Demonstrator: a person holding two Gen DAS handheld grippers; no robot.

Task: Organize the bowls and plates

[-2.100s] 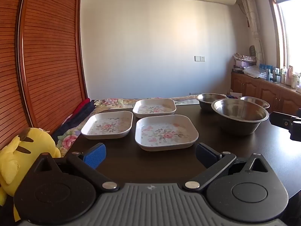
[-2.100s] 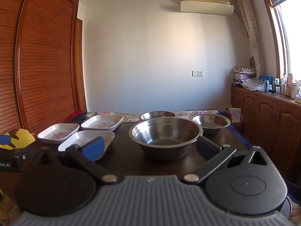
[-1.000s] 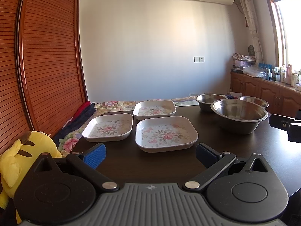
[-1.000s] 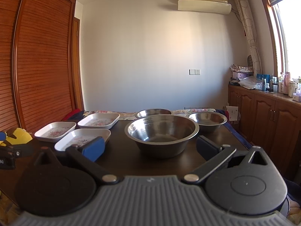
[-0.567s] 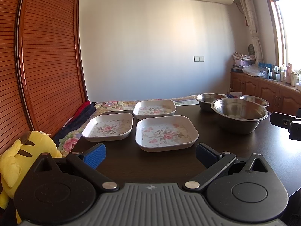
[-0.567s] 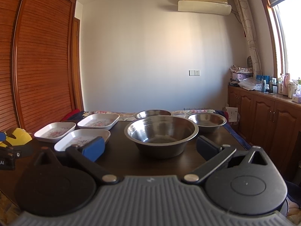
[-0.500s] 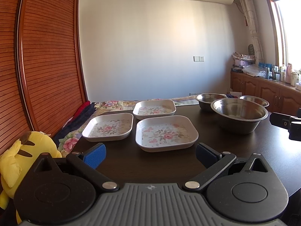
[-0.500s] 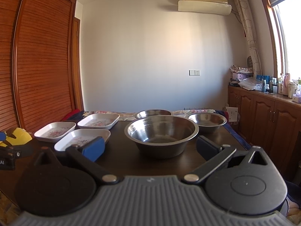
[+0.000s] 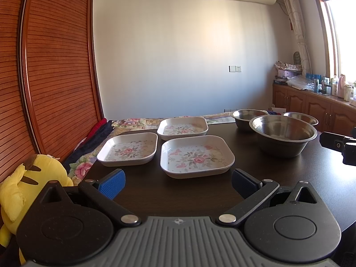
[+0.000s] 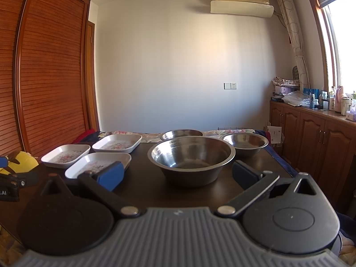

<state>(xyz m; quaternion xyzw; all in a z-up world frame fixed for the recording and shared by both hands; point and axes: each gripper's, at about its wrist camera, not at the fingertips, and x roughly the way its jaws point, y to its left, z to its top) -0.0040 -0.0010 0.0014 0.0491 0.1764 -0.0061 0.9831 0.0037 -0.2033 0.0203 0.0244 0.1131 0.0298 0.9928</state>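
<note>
Sitting on the dark brown wooden surface (image 9: 155,191) are three white square plates with pink flower prints and three shiny steel bowls, nothing stacked so far. From the left camera, the nearest floral plate (image 9: 197,155) is right ahead of the left tool (image 9: 178,181), whose blue-padded fingers are spread wide apart with nothing between them. A second floral plate (image 9: 129,149) lies just beside it to the left, and the third floral plate (image 9: 183,128) is behind both, toward the far edge. Over on the right half, the big steel bowl (image 10: 191,158) sits straight in front of the right tool (image 10: 177,173), which is also spread wide and holding nothing. Two smaller steel bowls are behind it: one at the back middle (image 10: 182,134) and one at the back right (image 10: 245,143). They look slightly apart from the big bowl, but the angle is low so I can't say for sure. Both tools hover at the near edge, not touching any dish. A yellow plush toy (image 9: 24,184) pokes up off the left side, next to the slatted wooden wardrobe door (image 9: 55,66).
</note>
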